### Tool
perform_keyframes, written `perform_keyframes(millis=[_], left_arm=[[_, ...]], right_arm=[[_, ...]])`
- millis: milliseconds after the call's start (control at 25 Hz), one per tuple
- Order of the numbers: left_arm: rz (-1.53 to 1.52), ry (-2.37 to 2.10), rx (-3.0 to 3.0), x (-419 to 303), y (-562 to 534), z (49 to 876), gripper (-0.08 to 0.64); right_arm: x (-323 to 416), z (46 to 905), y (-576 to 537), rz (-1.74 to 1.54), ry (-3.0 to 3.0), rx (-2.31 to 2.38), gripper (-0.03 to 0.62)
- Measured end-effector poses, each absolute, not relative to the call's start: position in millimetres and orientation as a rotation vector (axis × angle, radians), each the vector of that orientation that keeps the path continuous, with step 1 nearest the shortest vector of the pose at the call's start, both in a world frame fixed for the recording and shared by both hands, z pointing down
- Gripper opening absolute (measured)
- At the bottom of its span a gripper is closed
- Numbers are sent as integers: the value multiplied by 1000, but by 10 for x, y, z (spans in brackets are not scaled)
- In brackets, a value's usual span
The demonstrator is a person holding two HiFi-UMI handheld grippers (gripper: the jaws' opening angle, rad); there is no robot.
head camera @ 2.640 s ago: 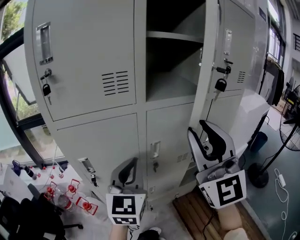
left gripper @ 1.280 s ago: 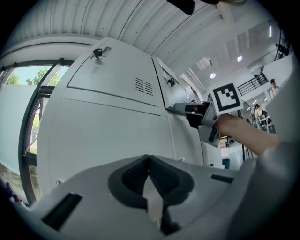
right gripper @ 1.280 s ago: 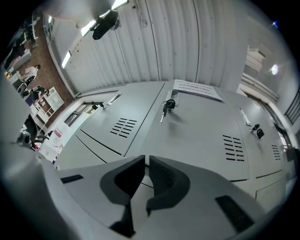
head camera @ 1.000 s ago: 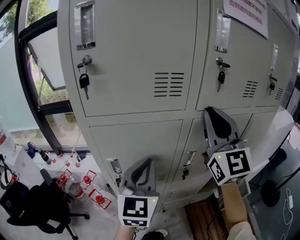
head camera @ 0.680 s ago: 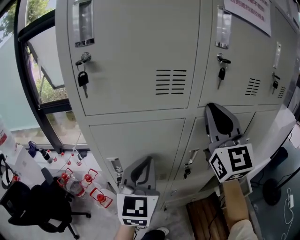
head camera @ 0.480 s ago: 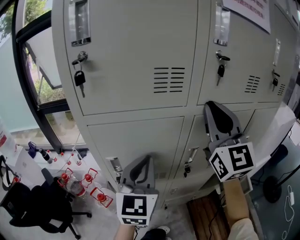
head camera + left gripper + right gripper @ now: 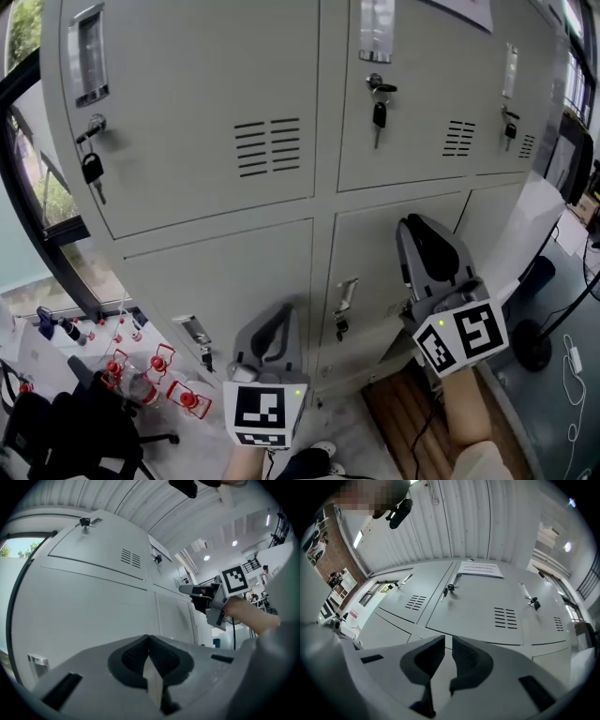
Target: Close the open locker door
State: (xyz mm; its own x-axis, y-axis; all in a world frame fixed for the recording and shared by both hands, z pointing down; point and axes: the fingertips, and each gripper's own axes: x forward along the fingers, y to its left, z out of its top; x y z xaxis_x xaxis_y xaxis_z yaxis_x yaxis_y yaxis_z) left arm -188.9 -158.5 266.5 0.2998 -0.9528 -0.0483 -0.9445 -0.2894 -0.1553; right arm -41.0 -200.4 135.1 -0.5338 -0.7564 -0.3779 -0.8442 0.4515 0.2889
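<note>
The grey locker bank (image 7: 281, 216) stands in front of me with every door shut. The upper middle door (image 7: 412, 122) lies flush, a key (image 7: 379, 103) hanging in its lock; the right gripper view shows it as well (image 7: 483, 606). My right gripper (image 7: 417, 227) hangs in front of the lower middle door and points slightly up, a thin slit between its pads (image 7: 447, 641), nothing in it. My left gripper (image 7: 279, 314) sits lower left and level, its pads (image 7: 148, 638) pressed together and empty. Neither gripper touches the lockers.
A black office chair (image 7: 56, 431) and several red-capped bottles (image 7: 159, 375) sit on the floor at lower left, below a window (image 7: 28, 187). A wooden platform (image 7: 403, 412) lies under the lockers' right side. A fan base (image 7: 530, 352) stands at the right.
The middle upper door stood open in the oldest frame and has been shut since. Over the last second the lockers slid left in view and both grippers drew slightly down and away.
</note>
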Motion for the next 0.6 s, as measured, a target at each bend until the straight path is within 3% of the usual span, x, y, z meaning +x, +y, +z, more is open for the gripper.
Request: perform_keyframes(millis=[360, 600], left_arm=[[-74, 1537, -2580, -941, -1621, 2800, 2], [-84, 1401, -2688, -275, -1580, 2935, 2]], right_arm=[[713, 1775, -1729, 577, 2390, -1721, 44], [1422, 2176, -1439, 531, 2338, -1945, 114]])
